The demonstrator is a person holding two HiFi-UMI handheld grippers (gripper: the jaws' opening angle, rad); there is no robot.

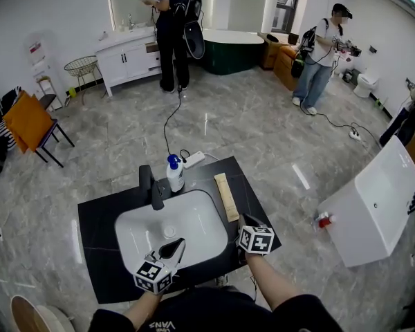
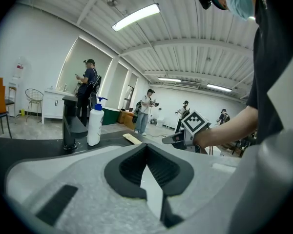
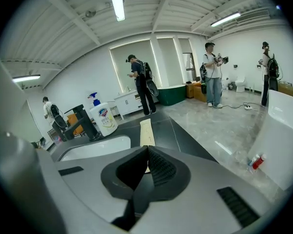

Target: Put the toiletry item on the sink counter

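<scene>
On the black sink counter (image 1: 104, 234), just right of the white basin (image 1: 142, 227), lies the toiletry item (image 1: 226, 196): a long, narrow, flat pack, pale beige, with faint print too small to read. It rests flat on the dark top, its length running away from the person, alongside the basin's right rim.

The right gripper (image 3: 147, 147) is at the counter's front right corner, just short of the pack's near end. Its jaws are pressed together with nothing between them, and the pack shows beyond their tips. The left gripper (image 2: 147, 145) hangs over the basin's front edge, jaws likewise closed and empty.

At the basin's far rim stands a black faucet (image 1: 152, 185). Just to its right is a white pump bottle (image 1: 175, 173) with a blue head and a printed label.

The counter is a free-standing black slab on a floor (image 1: 249, 130) of glossy grey marble-look tiles. A white power strip (image 1: 194, 159) with its cable lies on the floor just behind it.

Farther off are:
- a white vanity cabinet (image 1: 128, 59) against the far wall;
- a dark green bathtub (image 1: 232, 50);
- an orange chair (image 1: 29, 123) at the left;
- a white fixture (image 1: 373, 209) at the right.

One person (image 1: 173, 26) stands at the vanity, and another (image 1: 321, 57) stands at the right.
</scene>
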